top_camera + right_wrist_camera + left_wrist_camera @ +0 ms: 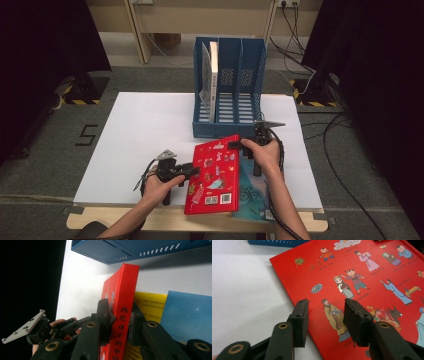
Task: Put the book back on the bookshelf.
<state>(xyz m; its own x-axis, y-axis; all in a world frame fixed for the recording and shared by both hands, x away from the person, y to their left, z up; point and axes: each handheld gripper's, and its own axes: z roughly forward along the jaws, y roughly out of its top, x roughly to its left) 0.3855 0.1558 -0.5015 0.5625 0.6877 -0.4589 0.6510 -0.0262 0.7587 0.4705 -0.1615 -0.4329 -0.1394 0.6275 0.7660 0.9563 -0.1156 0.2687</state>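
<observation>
My right gripper (pixel 239 145) is clamped on the far right corner of the red book (pixel 215 172): in the right gripper view its two black jaws pinch the book's spine edge (pixel 123 315) from both sides, one pad on the picture cover and the other on the underside. That corner looks raised off what lies beneath.

My left gripper (pixel 192 170) sits at the book's left edge, about halfway along it. In the left gripper view its jaws stand apart over the cover (pixel 362 285), one near the edge and the other further in above the printed figures, and I see neither pad pressing on the book.

The red book lies near the front of the white desk (pixel 135 135), just in front of the blue file rack (pixel 229 90), its near end reaching the desk's front edge. Under it lie a teal book (pixel 252 197) and, seen in the right gripper view, a yellow one (pixel 150 305) beside a blue cover (pixel 187 315). In the rack's left compartment a white book (pixel 213 82) stands upright.
</observation>
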